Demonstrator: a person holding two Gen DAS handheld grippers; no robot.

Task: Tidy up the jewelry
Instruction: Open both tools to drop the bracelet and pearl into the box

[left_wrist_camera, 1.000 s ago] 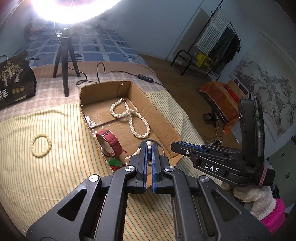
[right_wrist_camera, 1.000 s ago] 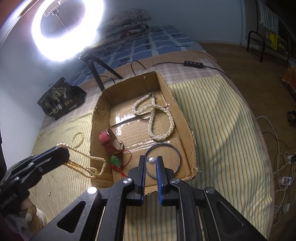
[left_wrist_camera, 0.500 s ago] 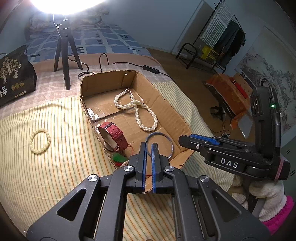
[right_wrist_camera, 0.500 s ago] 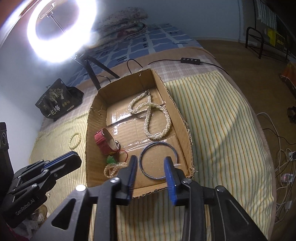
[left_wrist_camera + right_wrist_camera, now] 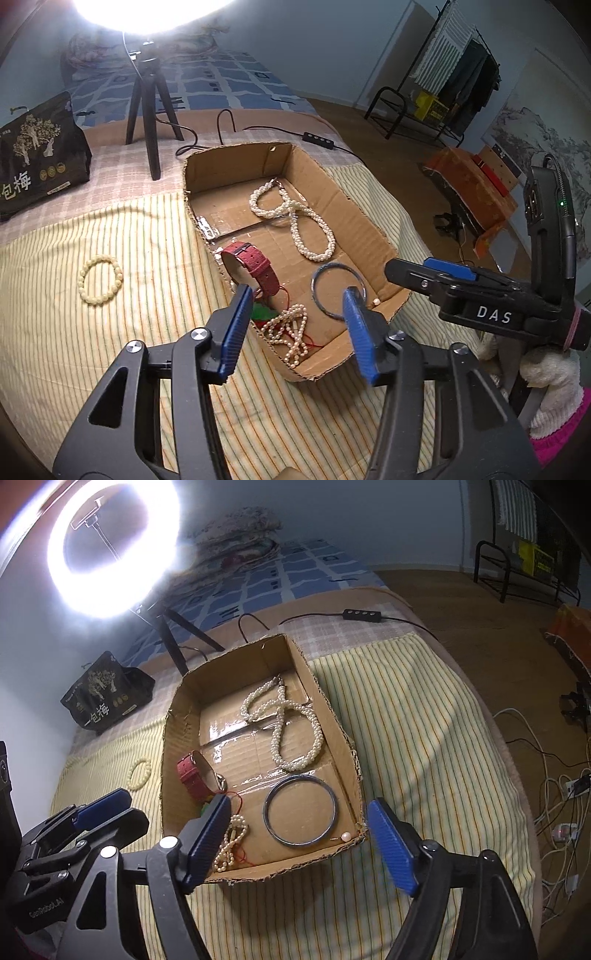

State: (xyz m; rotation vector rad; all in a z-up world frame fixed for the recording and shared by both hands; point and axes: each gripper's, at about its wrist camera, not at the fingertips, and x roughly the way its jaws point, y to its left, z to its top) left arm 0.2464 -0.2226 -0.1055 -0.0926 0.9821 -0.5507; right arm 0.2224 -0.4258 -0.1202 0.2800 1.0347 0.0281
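On the striped bedspread (image 5: 406, 720) we see the cardboard box (image 5: 334, 716) holding pearl ropes, red watch (image 5: 255, 267) and silver bangle (image 5: 301, 814), a bead bracelet (image 5: 99, 275) outside, while our left gripper (image 5: 295, 306) and right gripper (image 5: 299, 834) gape wide, gripping nothing.

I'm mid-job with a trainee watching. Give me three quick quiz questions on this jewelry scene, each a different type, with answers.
1. True or false: the left gripper is shut on the thin pearl necklace.
2. Which piece lies outside the cardboard box? A) red watch B) cream bead bracelet C) metal bangle
3. Fill in: the loose pearl sits in the box's near ____ corner in the right wrist view.

Key: 1 false, its fingers are spread and empty; 2 B, it lies on the striped cloth; 3 right.
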